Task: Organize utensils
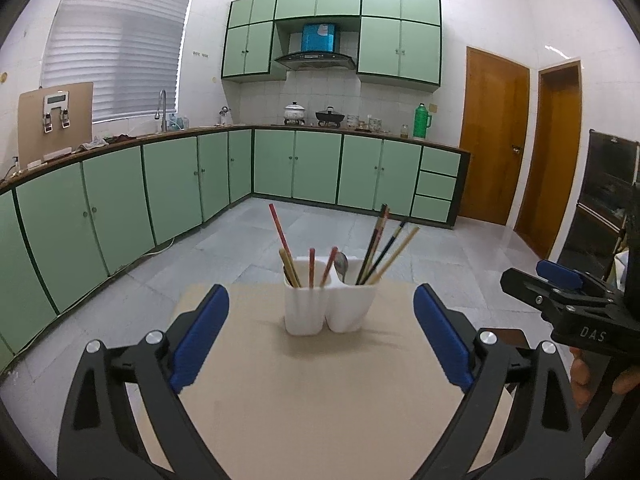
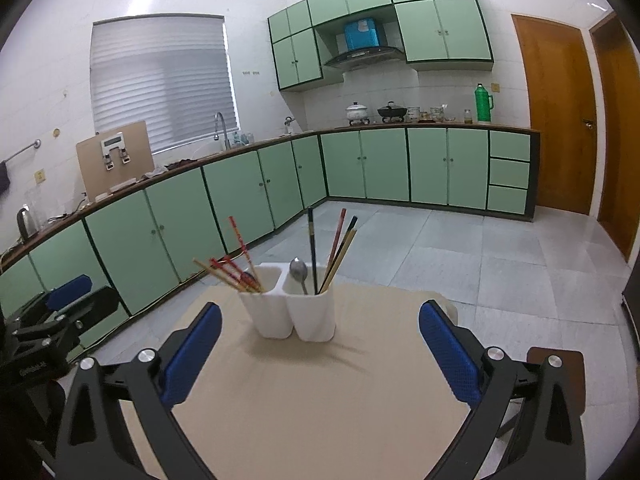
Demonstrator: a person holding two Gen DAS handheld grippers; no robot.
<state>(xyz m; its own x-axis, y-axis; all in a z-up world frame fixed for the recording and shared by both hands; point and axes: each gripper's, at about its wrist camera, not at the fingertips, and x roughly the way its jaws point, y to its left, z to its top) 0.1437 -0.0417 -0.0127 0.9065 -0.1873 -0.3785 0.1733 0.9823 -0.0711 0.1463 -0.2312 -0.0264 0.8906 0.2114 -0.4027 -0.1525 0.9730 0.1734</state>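
A white two-compartment utensil holder stands on a beige table. Its left cup holds red and tan chopsticks. Its right cup holds a metal spoon and several dark and tan chopsticks. My left gripper is open and empty, a short way in front of the holder. My right gripper is open and empty, also in front of it; it shows at the right edge of the left wrist view.
The table's far edge lies just behind the holder. Beyond is grey tiled floor and green kitchen cabinets along the left and back walls. Wooden doors stand at the right. A dark cabinet is at far right.
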